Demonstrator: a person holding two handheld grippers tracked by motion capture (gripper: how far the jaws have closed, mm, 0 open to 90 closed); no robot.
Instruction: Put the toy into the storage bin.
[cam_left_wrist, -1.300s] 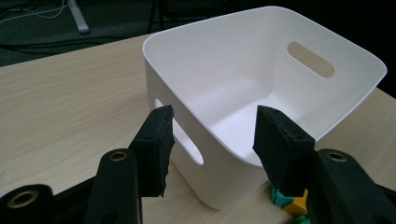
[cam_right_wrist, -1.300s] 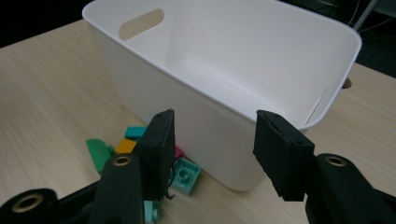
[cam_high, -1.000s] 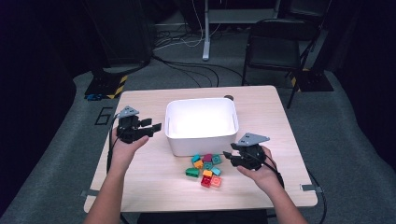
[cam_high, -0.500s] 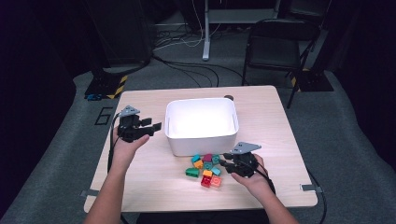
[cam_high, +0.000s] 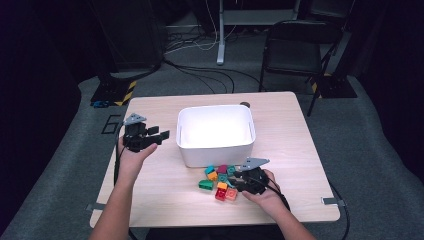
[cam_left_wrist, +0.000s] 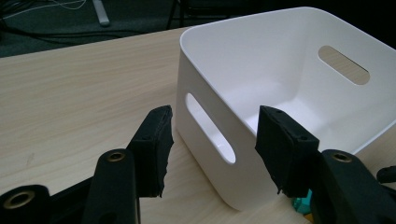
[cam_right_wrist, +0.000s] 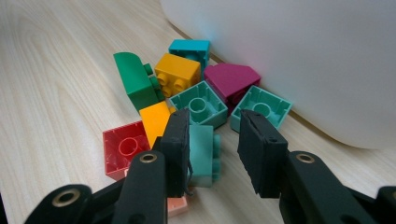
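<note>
Nearest to us, the right gripper (cam_right_wrist: 212, 154) has just been closing its jaws; a teal brick (cam_right_wrist: 201, 154) lies between them, in the brick pile (cam_high: 220, 179) beside the white bin (cam_high: 215, 132). Farther away, our left gripper (cam_left_wrist: 212, 149) stands wide at the bin's corner, holding nothing.

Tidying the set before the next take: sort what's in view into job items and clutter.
Job: white plastic bin; pile of coloured toy bricks; right gripper, a teal brick between its jaws; left gripper.
Lying about: black folding chair; floor cables.
</note>
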